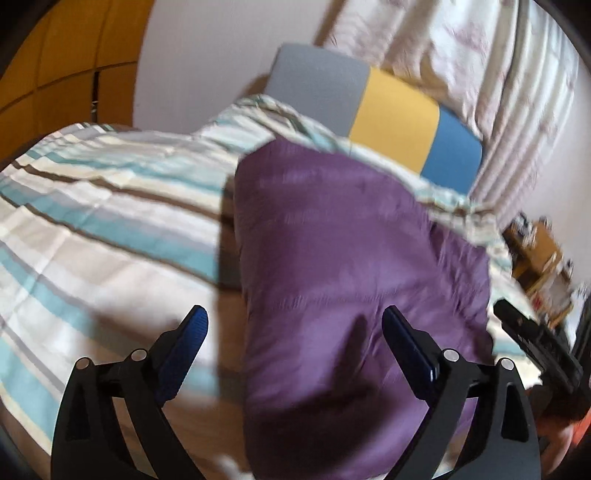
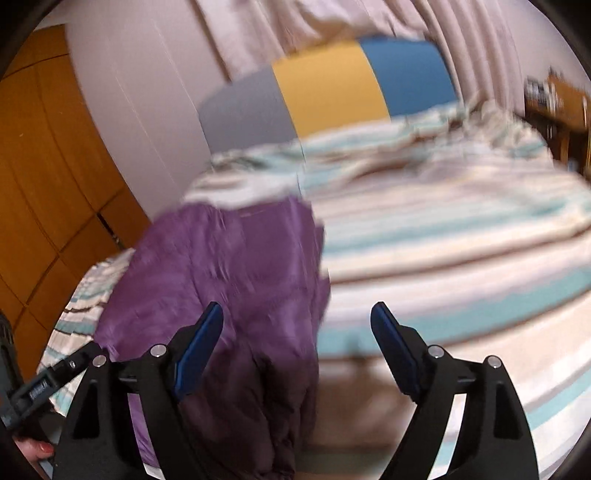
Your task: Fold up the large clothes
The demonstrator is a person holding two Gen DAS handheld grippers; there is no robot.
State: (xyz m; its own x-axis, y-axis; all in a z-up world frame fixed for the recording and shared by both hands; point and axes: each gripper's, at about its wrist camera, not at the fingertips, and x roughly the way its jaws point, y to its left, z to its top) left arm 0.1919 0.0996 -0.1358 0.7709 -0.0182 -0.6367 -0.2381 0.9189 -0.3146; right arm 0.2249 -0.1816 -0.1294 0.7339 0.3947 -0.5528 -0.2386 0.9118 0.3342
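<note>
— Garment first: purple, puffy, with faint stitched bands across it, so I'd call it a quilted jacket or something padded. It lies in a long folded strip on the striped bedspread, running away from both cameras toward the headboard.

— How do you think it handles?

— Soft and light for its bulk, I'd guess. The shell has a sheen, so likely slick, and padding tends to spring back open after a fold. Nothing fragile about it.

— Where would you take hold?

— At the near end, one corner for each side, pinching through all the layers at an edge or seam, not the smooth middle, where the pads may slide off. A deep bite would help, since the fabric looks thick.

— Are the tongs on it now?

— No. The left gripper has its jaws spread wide with nothing pinched; the strip's left edge lies below the gap between them. The right gripper is likewise wide apart and empty, over the garment's right edge, with bedspread showing under its right finger. Each gripper shows at the edge of the other's view.

— Anything else around?

— Headboard in grey, yellow and blue panels, a pale curtain behind it, a wooden wardrobe to the left, and a cluttered wooden shelf on the right, too blurred to read.
</note>
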